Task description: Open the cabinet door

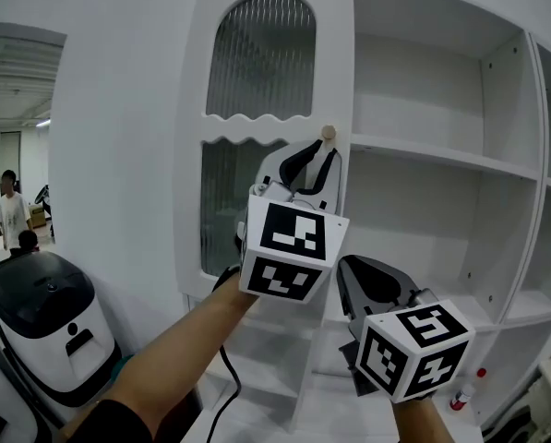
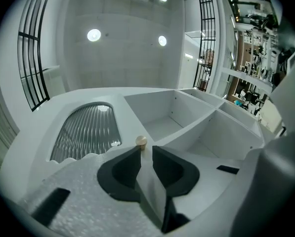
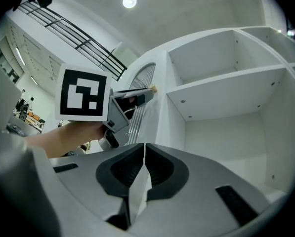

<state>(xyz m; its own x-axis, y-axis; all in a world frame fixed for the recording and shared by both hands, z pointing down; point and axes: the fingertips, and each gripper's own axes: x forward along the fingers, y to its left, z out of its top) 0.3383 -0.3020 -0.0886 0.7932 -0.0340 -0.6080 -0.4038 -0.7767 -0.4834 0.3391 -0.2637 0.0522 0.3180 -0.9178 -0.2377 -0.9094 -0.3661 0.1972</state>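
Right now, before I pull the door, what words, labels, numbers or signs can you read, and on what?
None readable.
The cube on the left gripper and the cube on the right gripper: black-and-white square patterns, no letters.
White appliance: one dark symbol, no words.
Small bottle, lower right: too small to read.

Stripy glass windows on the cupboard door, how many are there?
2. The arched window is at the top of the door. The lower window is just beneath it, partly hidden behind the left tool.
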